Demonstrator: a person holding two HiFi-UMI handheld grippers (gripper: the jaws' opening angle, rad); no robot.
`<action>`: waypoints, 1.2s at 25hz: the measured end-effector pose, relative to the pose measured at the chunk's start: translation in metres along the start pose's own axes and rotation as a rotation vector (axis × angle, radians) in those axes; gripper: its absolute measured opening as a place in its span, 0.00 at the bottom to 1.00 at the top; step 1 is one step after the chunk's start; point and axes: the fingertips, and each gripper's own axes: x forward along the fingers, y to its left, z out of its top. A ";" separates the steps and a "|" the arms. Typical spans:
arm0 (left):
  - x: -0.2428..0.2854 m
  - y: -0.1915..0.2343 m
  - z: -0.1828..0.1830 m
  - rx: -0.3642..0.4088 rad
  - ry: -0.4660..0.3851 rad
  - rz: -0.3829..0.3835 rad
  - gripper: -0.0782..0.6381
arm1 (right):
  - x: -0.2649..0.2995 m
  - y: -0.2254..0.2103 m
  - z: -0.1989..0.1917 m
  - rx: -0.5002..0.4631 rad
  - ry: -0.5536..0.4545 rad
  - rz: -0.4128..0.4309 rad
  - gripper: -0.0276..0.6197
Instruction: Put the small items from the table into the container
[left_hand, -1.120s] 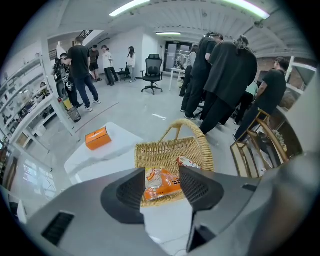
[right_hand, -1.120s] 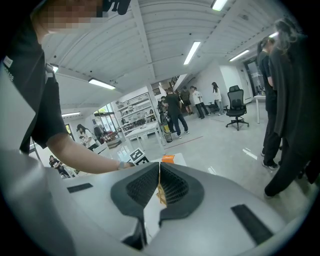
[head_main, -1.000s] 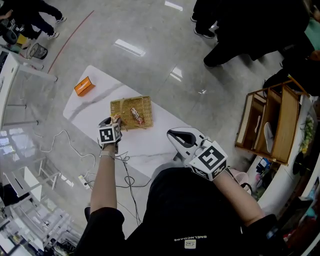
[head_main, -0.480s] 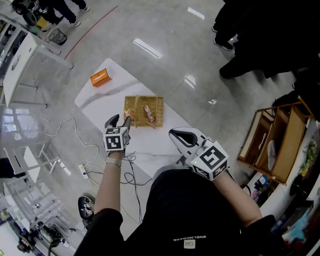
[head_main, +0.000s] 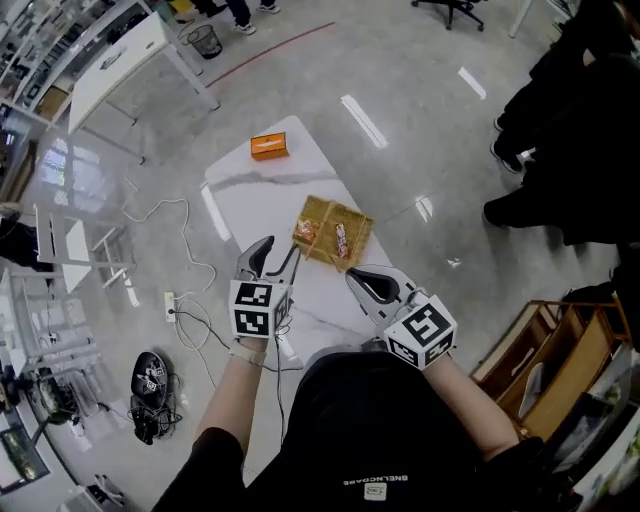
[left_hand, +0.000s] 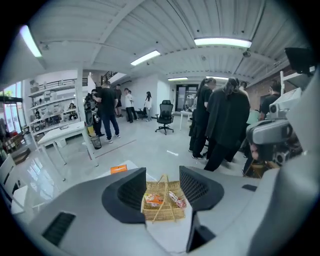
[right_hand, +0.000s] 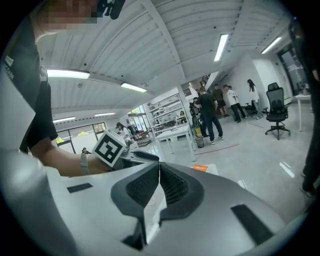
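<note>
A woven basket (head_main: 352, 222) stands on the white marble table (head_main: 245, 195); through my left gripper's jaws the basket (left_hand: 170, 212) shows its handle and two snack packets, one orange (left_hand: 153, 201) and one red-and-white (left_hand: 177, 200). My left gripper (head_main: 277, 256) hangs open and empty above the table, short of the basket's near-left side; in its own view the left gripper (left_hand: 163, 173) frames the basket. My right gripper (head_main: 363, 279) hovers over the table's near edge, right of the left one. In its own view the right gripper (right_hand: 159, 169) is shut, pads together, holding nothing.
An orange box (head_main: 269, 147) lies at the table's far end. Cables (head_main: 190, 310) and a power strip trail on the floor left of the table. A wooden shelf (head_main: 560, 365) stands at the lower right. Several people stand beyond the table at the right.
My left gripper has lifted up and back from the basket's near-left edge, jaws open throughout. My right gripper drifted slightly. The head view has swung, so the table appears turned.
</note>
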 end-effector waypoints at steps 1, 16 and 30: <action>-0.012 -0.002 0.004 -0.008 -0.020 0.012 0.41 | 0.004 0.004 0.004 -0.009 -0.002 0.023 0.06; -0.151 -0.031 0.010 -0.187 -0.295 0.274 0.36 | 0.035 0.071 0.014 -0.088 0.047 0.347 0.06; -0.210 -0.060 -0.024 -0.279 -0.441 0.432 0.12 | 0.027 0.120 -0.004 -0.157 0.090 0.509 0.06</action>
